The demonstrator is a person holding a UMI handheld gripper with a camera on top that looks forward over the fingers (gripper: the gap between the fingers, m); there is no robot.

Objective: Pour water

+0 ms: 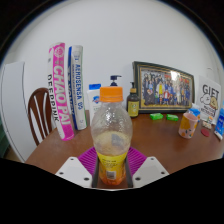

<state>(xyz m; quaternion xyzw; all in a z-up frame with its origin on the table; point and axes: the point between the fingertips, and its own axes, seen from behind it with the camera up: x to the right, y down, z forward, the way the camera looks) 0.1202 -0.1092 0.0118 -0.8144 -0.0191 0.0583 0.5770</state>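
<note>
A clear plastic bottle point(112, 138) with an orange cap and orange-yellow label stands upright between my fingers, with its lower part filling the gap between the pink pads point(85, 159). My gripper point(112, 172) is shut on the bottle, both pads pressing its sides. The bottle looks nearly empty above the label. Its base is hidden behind the gripper body.
A brown wooden table point(160, 142) spreads beyond the bottle. At its back stand tall pink-and-white boxes point(68, 88), a pump bottle point(114, 85), a dark small bottle point(133, 101), a framed photo point(163, 87), an orange cup point(188, 123) and a chair point(40, 110) at the left.
</note>
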